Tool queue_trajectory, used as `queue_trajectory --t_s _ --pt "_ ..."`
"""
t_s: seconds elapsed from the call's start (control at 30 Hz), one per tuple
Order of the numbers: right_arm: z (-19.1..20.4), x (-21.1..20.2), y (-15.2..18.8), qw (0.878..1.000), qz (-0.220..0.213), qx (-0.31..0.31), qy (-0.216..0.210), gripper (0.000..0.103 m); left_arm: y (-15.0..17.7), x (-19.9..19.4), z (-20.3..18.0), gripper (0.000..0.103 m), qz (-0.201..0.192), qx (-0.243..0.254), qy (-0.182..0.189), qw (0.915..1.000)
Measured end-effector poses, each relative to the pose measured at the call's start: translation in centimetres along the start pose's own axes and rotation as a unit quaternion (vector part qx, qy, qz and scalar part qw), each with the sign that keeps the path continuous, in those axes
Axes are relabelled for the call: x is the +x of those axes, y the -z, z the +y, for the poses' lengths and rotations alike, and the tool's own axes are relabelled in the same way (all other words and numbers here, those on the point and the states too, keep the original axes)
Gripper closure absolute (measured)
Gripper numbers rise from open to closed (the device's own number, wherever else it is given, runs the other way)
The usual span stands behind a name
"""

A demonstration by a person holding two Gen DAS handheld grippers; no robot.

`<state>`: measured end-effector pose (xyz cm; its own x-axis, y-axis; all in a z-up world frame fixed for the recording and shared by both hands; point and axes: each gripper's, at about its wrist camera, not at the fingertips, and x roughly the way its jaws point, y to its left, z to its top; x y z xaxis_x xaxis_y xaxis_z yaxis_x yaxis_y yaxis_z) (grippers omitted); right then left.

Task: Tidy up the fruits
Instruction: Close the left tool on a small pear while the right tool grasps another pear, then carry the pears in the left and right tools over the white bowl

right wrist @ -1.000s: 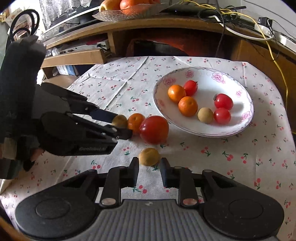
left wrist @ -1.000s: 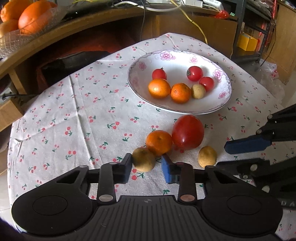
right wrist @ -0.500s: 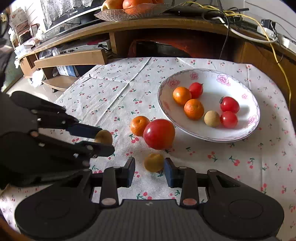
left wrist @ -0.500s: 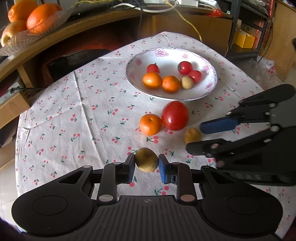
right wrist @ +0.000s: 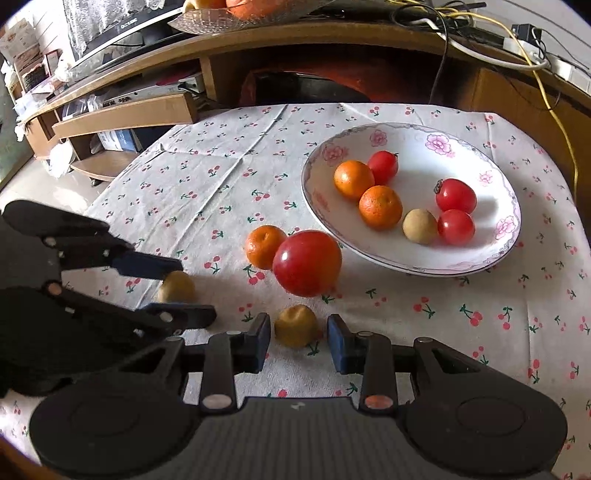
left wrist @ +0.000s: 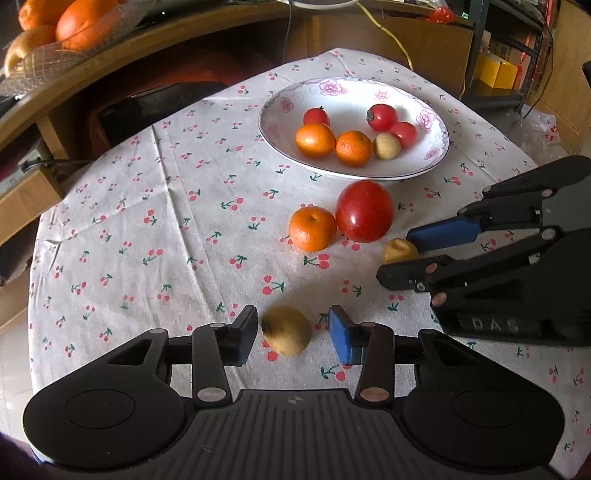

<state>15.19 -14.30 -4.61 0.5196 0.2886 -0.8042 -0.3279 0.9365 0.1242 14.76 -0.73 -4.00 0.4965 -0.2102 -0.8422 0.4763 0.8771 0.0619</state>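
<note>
A small tan fruit [left wrist: 286, 334] lies on the cherry-print cloth between the fingers of my left gripper [left wrist: 293, 332], which is open with a gap on each side. A second tan fruit [right wrist: 295, 325] sits between the fingers of my right gripper [right wrist: 297, 341], also open, its left pad close to the fruit. A large red tomato [left wrist: 364, 210] and a mandarin [left wrist: 312, 229] rest side by side in front of the white floral plate [left wrist: 347, 99]. The plate holds two mandarins, three small tomatoes and one tan fruit. Each wrist view shows the other gripper: right gripper [left wrist: 397, 254], left gripper [right wrist: 195, 290].
A curved wooden shelf [right wrist: 332, 40] runs behind the table, with a glass bowl of oranges [left wrist: 55, 33] on top. Cables [right wrist: 480, 40] trail along the shelf. A dark cavity under the shelf borders the table's far edge. The cloth [left wrist: 147, 221] drops off at the near left edge.
My left gripper shut on its tan fruit, drew it back toward the near edge, then opened; the fruit now lies loose between the fingers. The right gripper widened slightly around its fruit.
</note>
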Motion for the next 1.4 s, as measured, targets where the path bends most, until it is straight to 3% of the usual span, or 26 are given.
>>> queue_trajectory --t_s 0.33,0.47,0.8,1.4 --pt "0.3 0.0 0.0 1.0 0.004 -0.001 -0.004 0.068 0.2 -0.3 -0.2 0.049 0.008 -0.018 -0.015 0.9997" --pt "0.4 -0.2 0.0 1.0 0.01 -0.004 -0.003 0.076 0.2 -0.4 -0.7 0.069 0.009 -0.02 -0.013 0.9997" --pt "-0.1 -2.0 0.3 1.0 -0.006 -0.005 -0.003 0.076 0.1 -1.1 -1.5 0.069 0.0 -0.032 -0.008 0.9995" --pt "-2.6 -5.0 -0.4 0.998 -0.044 0.03 0.021 0.076 -3.3 -2.7 -3.8 0.07 -0.054 -0.03 -0.002 0.9981"
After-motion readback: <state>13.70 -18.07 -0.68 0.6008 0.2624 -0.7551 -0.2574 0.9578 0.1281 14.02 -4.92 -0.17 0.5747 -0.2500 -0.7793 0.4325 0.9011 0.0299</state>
